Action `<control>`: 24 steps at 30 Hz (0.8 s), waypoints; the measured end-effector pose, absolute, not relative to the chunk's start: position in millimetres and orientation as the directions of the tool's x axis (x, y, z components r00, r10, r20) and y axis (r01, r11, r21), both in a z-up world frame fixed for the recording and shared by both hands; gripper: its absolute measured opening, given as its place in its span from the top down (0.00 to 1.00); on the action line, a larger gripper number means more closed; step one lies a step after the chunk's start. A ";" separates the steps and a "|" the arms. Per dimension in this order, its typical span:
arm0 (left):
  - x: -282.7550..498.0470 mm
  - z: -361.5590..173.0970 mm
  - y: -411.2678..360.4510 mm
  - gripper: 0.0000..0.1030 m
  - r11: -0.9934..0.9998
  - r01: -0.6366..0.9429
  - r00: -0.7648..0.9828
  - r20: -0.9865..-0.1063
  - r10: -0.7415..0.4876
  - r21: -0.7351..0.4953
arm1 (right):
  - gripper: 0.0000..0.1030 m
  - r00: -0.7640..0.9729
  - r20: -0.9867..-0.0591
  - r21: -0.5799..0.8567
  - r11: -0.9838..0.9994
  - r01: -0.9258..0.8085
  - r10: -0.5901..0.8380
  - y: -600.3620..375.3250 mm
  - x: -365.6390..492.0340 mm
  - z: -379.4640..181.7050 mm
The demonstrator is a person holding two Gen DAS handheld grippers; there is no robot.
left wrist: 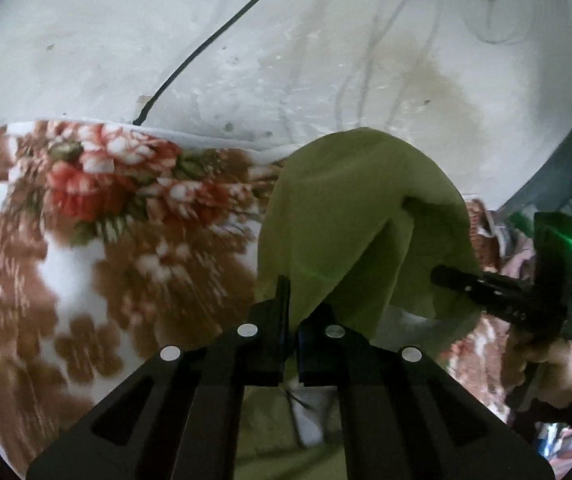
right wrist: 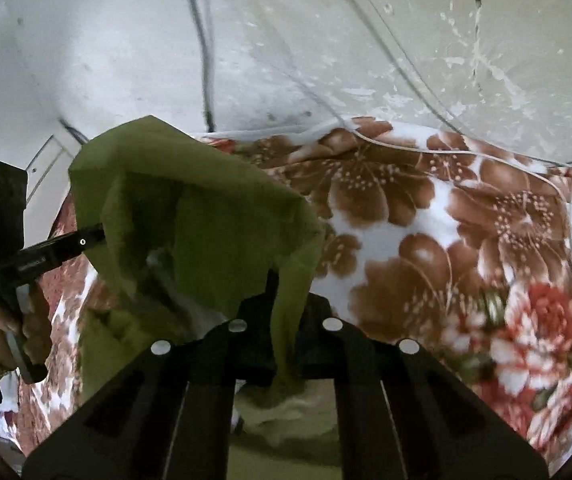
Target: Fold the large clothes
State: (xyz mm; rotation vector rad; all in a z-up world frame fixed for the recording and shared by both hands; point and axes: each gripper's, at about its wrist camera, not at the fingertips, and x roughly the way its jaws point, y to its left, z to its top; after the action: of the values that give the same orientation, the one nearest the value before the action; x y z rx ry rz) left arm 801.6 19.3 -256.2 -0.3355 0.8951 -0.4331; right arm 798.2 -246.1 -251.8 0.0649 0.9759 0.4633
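- Olive-green cloth garment [left wrist: 338,208]: it hangs lifted above the floral blanket, bunched into a hood-like fold between my two grippers.
- Left gripper [left wrist: 290,320]: my jaws stand narrow and are clamped on a fold of the garment; green fabric runs up from between the black fingers [left wrist: 281,300].
- Right gripper [right wrist: 286,320]: my jaws stand narrow here as well, pinching a strip of the same garment, which drops down between the fingers [right wrist: 261,320] and bunches below them.
- In the left wrist view, the right gripper [left wrist: 442,274] enters from the right edge, its tip buried in the garment's far side. A small green light glows on its body.
- The hand [left wrist: 554,364] carrying that tool shows below it, wrapped round the handle.
- In the right wrist view, the left gripper [right wrist: 99,236] enters from the left, its tip hidden behind the cloth. The hand [right wrist: 1,328] on its grip wears a bracelet at the wrist.
- Brown, red and white floral fleece blanket [left wrist: 65,240]: it lies spread under the garment and fills the lower part of both views; it is motion-blurred.
- Pale stained wall [left wrist: 245,40]: it rises behind the blanket. A black cable [left wrist: 213,40] runs down it to the blanket's edge.
- Thin white cord [right wrist: 486,156]: it trails over the blanket's far side in the right wrist view.
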 end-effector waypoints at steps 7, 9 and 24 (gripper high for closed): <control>701.1 -250.5 29.9 0.96 0.855 0.258 0.531 -0.674 -0.514 -0.449 | 0.93 0.464 -0.762 0.280 0.876 -0.392 0.451 -236.3 699.5 -248.0; 670.5 -261.6 30.6 0.96 0.857 0.265 0.508 -0.692 -0.513 -0.441 | 0.93 0.455 -0.772 0.271 0.877 -0.397 0.445 -235.6 671.4 -256.4; 506.9 -385.3 27.7 0.88 0.916 0.170 0.400 -0.824 -0.402 -0.364 | 0.76 0.271 -0.909 0.212 0.911 -0.354 0.317 -246.8 531.9 -383.6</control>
State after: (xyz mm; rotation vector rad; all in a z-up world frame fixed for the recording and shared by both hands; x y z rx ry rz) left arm 506.9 27.7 -385.3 -0.2364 1.1039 -0.3657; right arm 531.9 -246.8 -383.6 -0.0354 1.2146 0.4523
